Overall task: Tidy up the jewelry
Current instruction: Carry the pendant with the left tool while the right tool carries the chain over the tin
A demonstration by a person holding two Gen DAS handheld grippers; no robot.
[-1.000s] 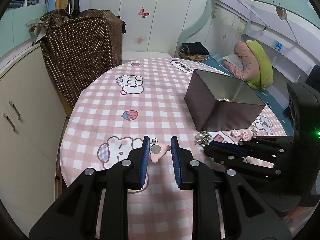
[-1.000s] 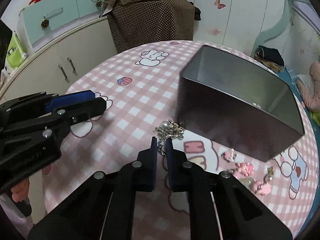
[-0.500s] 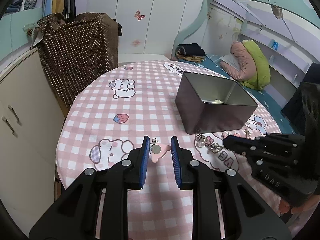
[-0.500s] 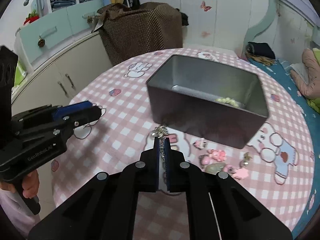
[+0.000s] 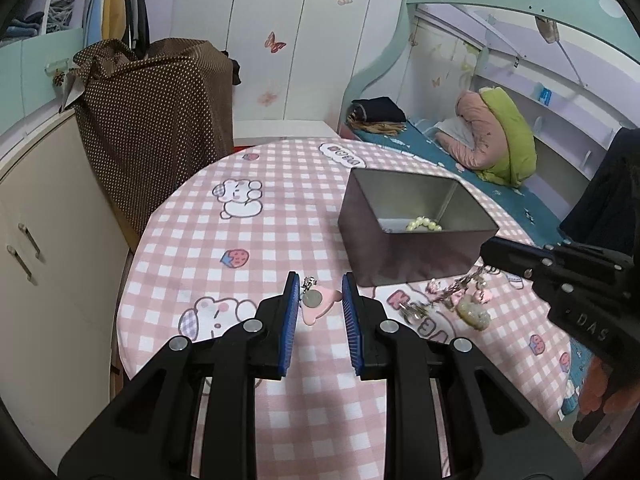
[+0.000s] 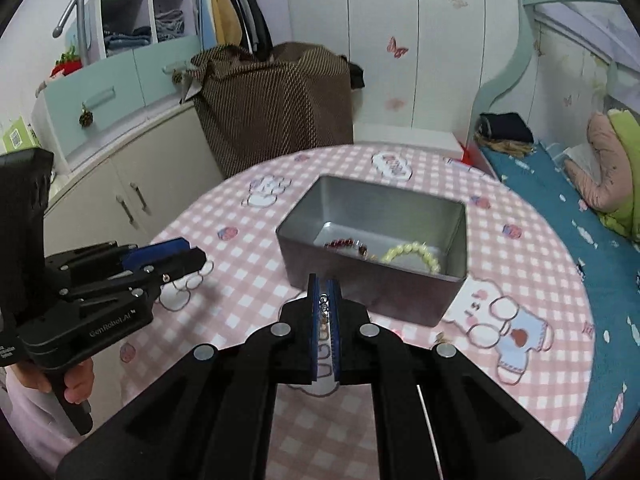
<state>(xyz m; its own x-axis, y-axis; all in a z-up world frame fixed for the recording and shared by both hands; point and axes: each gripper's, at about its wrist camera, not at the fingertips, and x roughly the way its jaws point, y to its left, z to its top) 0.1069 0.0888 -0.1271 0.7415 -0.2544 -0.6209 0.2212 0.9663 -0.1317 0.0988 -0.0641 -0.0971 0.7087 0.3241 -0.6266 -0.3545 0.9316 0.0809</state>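
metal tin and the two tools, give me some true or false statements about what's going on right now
1. The right tool is shut on a silver chain. True.
2. The metal tin holds nothing. False: a pearl bracelet and a dark red beaded piece lie inside.
3. The left tool is open, its jaws either side of a pink charm. True.
4. The tin has a lid on it. False: it is open at the top.
5. More small trinkets lie on the tablecloth near the tin. True.
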